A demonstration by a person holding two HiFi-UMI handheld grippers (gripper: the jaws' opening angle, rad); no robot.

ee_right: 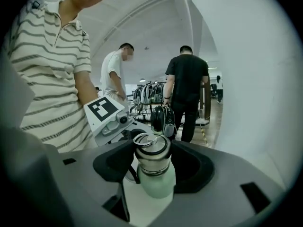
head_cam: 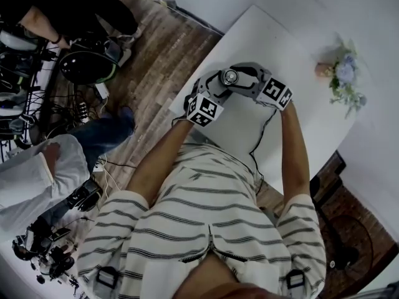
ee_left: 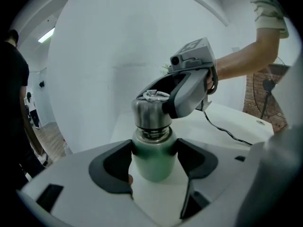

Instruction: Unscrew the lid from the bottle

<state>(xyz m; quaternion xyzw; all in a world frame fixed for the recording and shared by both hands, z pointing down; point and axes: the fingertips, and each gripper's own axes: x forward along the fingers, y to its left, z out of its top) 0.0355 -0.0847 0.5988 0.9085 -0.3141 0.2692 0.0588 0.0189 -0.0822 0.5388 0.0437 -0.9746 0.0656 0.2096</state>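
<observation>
A pale green bottle (ee_left: 151, 162) with a steel lid (ee_left: 150, 111) stands upright over the near left corner of the white table (head_cam: 299, 48). My left gripper (ee_left: 152, 156) is shut on the green body, one pad on each side. My right gripper (ee_right: 152, 156) comes from the opposite side and is shut on the steel lid (ee_right: 152, 151), which has a wire ring on top. A band of thread shows between lid and body. In the head view both grippers meet round the lid (head_cam: 230, 76), left gripper (head_cam: 212, 95) and right gripper (head_cam: 249, 83).
A small bunch of flowers (head_cam: 343, 76) lies at the table's far right. A black cable (head_cam: 262, 136) runs from the right gripper over the table. Two people stand by equipment on the wood floor (head_cam: 156, 61) to the left. A fan (head_cam: 349, 245) stands at lower right.
</observation>
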